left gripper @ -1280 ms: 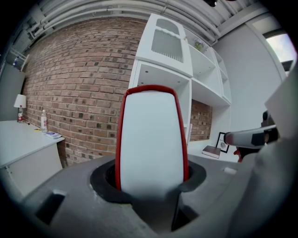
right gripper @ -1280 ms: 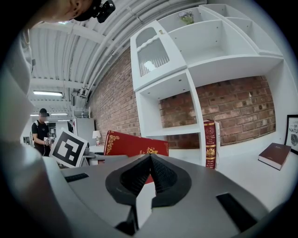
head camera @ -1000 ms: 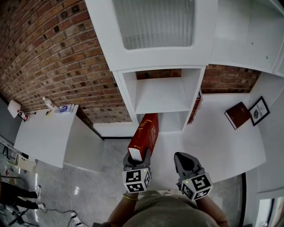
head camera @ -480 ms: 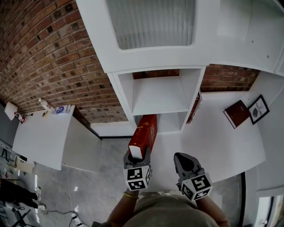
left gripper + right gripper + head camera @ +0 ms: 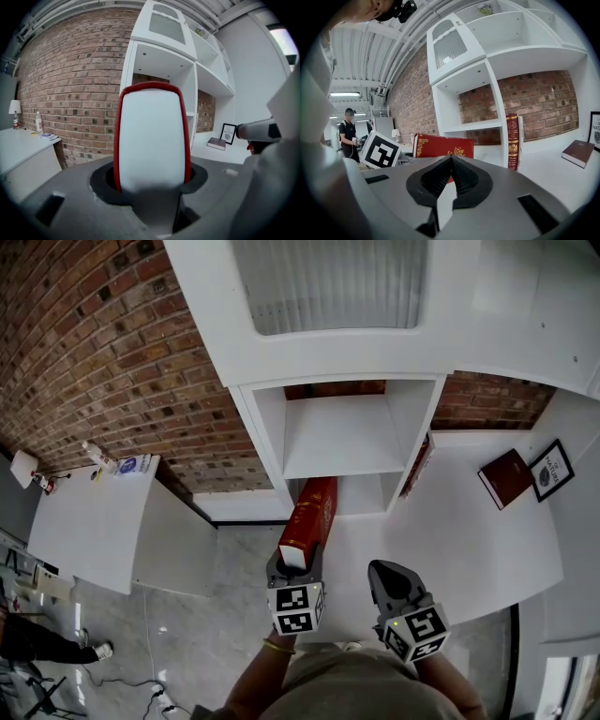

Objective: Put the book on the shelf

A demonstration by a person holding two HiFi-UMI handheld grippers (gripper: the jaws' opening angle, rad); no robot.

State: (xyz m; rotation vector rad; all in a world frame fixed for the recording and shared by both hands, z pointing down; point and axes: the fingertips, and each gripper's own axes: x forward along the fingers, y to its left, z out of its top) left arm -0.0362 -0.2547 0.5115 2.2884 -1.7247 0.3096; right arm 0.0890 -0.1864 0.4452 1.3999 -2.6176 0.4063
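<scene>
A thick red book with a pale page edge stands on edge between the jaws of my left gripper, which is shut on its near end. The book's far end points into the low opening of the white shelf unit, at the opening's left side. In the right gripper view the book's gold-printed red cover shows to the left. My right gripper hangs to the right of the book, over the white counter; its jaws are shut with nothing in them.
A second red book stands upright against the shelf unit's right side. A dark book lies beside a framed picture on the counter at right. A white desk with a bottle stands left, against the brick wall.
My left gripper has carried the red book a little forward toward the shelf's low opening. The right gripper has stayed where it was.
</scene>
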